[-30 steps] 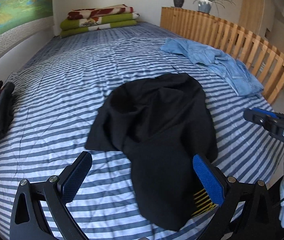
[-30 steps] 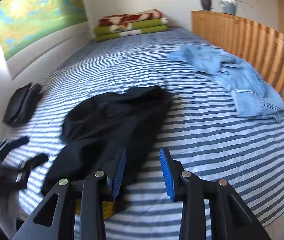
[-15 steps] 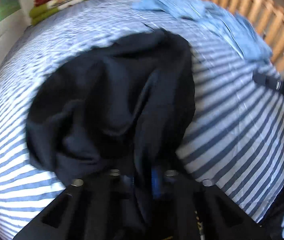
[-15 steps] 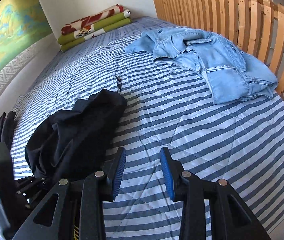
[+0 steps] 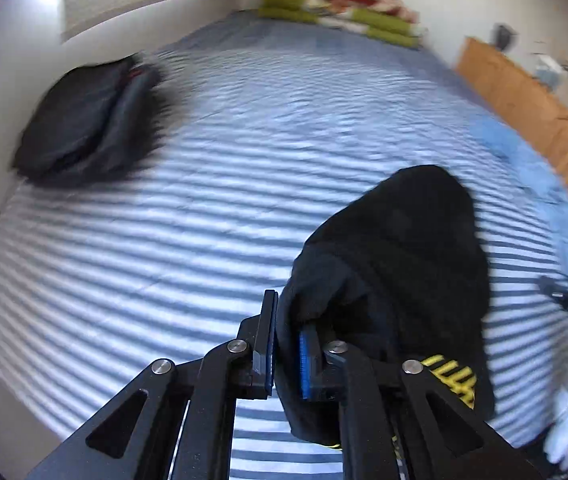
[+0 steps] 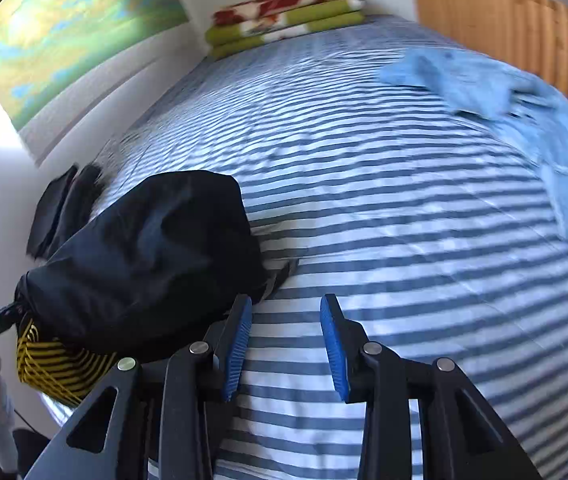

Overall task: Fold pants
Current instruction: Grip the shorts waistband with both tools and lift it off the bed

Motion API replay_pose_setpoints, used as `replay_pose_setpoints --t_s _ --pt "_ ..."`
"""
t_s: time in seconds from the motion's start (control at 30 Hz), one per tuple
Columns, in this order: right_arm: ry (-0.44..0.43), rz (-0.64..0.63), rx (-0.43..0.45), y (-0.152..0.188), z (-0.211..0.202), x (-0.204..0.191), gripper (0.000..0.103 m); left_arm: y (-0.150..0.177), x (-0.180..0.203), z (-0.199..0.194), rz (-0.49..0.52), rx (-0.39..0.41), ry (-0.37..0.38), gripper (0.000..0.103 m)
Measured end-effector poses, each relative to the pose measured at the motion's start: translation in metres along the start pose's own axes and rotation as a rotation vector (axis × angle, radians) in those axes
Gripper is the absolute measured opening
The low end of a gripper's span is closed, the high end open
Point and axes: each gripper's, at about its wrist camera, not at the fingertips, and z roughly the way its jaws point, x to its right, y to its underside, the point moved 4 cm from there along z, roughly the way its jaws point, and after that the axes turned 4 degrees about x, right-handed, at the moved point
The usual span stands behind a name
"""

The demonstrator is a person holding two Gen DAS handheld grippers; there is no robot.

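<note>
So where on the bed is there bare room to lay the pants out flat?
The widest free patch is mid-bed, between the black pants, the denim shirt and the folded blankets. The stripes ahead of the open right gripper are bare too. It is crowded along the wall by the dark pile, and where the left gripper clamps the pants.

Both wrist views low over the striped bed (image 5: 163,240); shared black pants (image 6: 155,256)

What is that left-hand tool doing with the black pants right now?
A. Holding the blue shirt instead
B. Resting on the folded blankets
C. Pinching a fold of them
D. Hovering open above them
C: the left tool has its blue pads closed on a fold of the black pants, while the right tool is open over the striped sheet.
</note>
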Motion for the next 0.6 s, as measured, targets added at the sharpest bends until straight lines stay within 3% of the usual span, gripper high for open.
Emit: replay_pose_setpoints --t_s 0.07,0.13,0.2,0.23,0.3,0.4,0.57,0.6 --pt "-0.017 -0.085 -0.026 -0.004 0.016 -0.024 0.036 0.005 -0.02 0.009 -0.005 -0.044 -0.061 0.013" --pt "-0.066 -0.112 -0.056 -0.004 0.029 -0.037 0.042 0.012 -0.024 0.006 -0.005 -0.039 -0.074 0.027" --pt "-0.125 -0.113 -0.101 -0.001 0.043 -0.05 0.048 0.015 -0.021 -0.008 0.011 -0.001 -0.06 0.068" --pt "-0.151 -0.111 -0.131 0.001 0.052 -0.055 0.049 0.016 -0.017 -0.015 0.023 0.02 -0.045 0.073" --pt "-0.152 -0.108 -0.174 0.002 0.07 -0.063 0.053 0.024 -0.003 -0.025 0.086 0.032 0.007 0.074" --pt "-0.126 -0.098 -0.2 0.0 0.09 -0.063 0.053 0.038 0.039 -0.023 0.236 0.022 0.026 0.074" --pt "-0.15 -0.044 -0.213 -0.005 0.111 -0.06 0.056 0.063 0.057 0.006 0.364 -0.031 -0.073 0.076" --pt "-0.168 -0.036 -0.214 -0.007 0.112 -0.061 0.055 0.07 0.056 0.016 0.382 -0.053 -0.097 0.071"
